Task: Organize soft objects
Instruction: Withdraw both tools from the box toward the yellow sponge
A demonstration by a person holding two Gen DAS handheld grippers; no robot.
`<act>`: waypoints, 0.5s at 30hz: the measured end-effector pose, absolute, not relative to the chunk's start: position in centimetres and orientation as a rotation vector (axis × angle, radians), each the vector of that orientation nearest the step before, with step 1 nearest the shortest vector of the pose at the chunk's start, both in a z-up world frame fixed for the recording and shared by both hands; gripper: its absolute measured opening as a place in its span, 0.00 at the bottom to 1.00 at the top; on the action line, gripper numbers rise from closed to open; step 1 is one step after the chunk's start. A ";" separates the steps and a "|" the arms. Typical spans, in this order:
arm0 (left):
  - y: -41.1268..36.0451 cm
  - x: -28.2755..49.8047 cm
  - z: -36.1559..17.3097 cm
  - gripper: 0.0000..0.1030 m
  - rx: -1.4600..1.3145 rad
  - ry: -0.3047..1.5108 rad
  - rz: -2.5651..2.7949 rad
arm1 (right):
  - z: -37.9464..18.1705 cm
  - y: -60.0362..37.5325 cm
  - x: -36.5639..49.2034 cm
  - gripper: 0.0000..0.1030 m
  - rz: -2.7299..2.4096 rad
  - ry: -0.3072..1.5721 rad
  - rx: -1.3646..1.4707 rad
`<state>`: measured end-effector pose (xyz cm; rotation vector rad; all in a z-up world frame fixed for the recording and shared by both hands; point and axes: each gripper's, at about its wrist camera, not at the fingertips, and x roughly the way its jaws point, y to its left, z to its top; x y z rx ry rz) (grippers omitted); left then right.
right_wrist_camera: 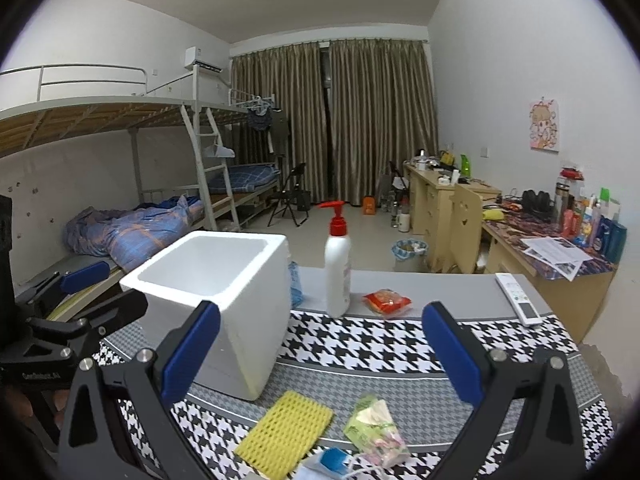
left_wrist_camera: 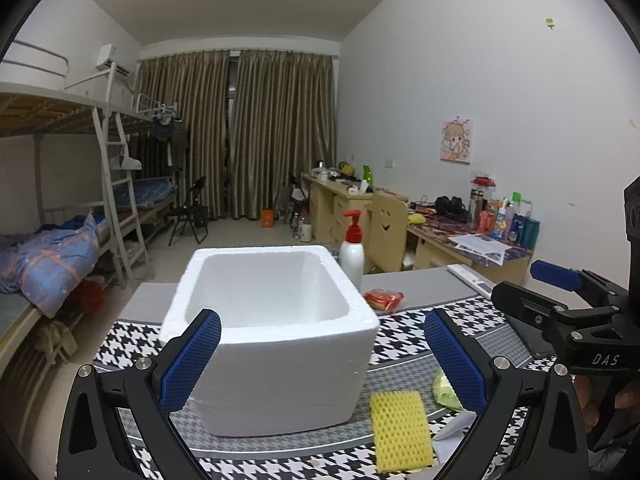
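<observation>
On the houndstooth cloth (left_wrist_camera: 132, 338) in the left wrist view stands a white foam box (left_wrist_camera: 276, 332), thick-walled, rounded at the corners, its hollow bare as far as can be seen. The left gripper (left_wrist_camera: 322, 360) hangs before it with both blue ribbed pads spread wide and nothing between them. Just right of the box lies a yellow foam net sleeve (left_wrist_camera: 400, 430), flat and full of small holes, with a crinkled green packet (left_wrist_camera: 445, 391) beside it. Behind the box stand a white pump bottle (left_wrist_camera: 352, 258) with a red head and a red snack pack (left_wrist_camera: 385, 299) on the grey table (left_wrist_camera: 420, 284).

From the right wrist view, the right gripper (right_wrist_camera: 320, 354) is likewise spread apart, gripping nothing. The foam box (right_wrist_camera: 224, 300) sits to the left, its visible inside white and bare. Near the bottom edge lie the yellow net sleeve (right_wrist_camera: 286, 430) and, just right of it, the green packet (right_wrist_camera: 374, 428); a blue-and-white pouch (right_wrist_camera: 330, 462) is partly cut off below them. The pump bottle (right_wrist_camera: 338, 268) stands upright, the red snack pack (right_wrist_camera: 386, 302) beside it, and a white remote (right_wrist_camera: 518, 298) lies well apart at the table's right edge.
</observation>
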<state>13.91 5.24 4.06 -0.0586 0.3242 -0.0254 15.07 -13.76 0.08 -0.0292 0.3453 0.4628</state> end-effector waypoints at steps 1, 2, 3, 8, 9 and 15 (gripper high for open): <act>5.1 13.9 4.0 0.99 -0.057 0.326 -0.029 | 0.1 -14.0 15.1 0.99 0.458 0.345 -0.024; 4.9 14.0 3.9 0.99 -0.057 0.328 -0.035 | 0.1 -14.2 15.1 0.99 0.453 0.344 -0.020; 4.9 14.1 3.8 0.99 -0.058 0.332 -0.041 | 0.0 -14.5 15.0 0.99 0.450 0.345 -0.017; 4.2 14.1 3.6 0.99 -0.053 0.340 -0.063 | -0.1 -15.4 15.2 0.99 0.433 0.356 -0.004; 4.1 14.0 3.7 0.99 -0.052 0.340 -0.067 | -0.2 -15.5 15.1 0.99 0.430 0.355 -0.005; 3.3 14.2 3.6 0.99 -0.053 0.344 -0.082 | -0.4 -16.3 14.6 0.99 0.422 0.349 -0.007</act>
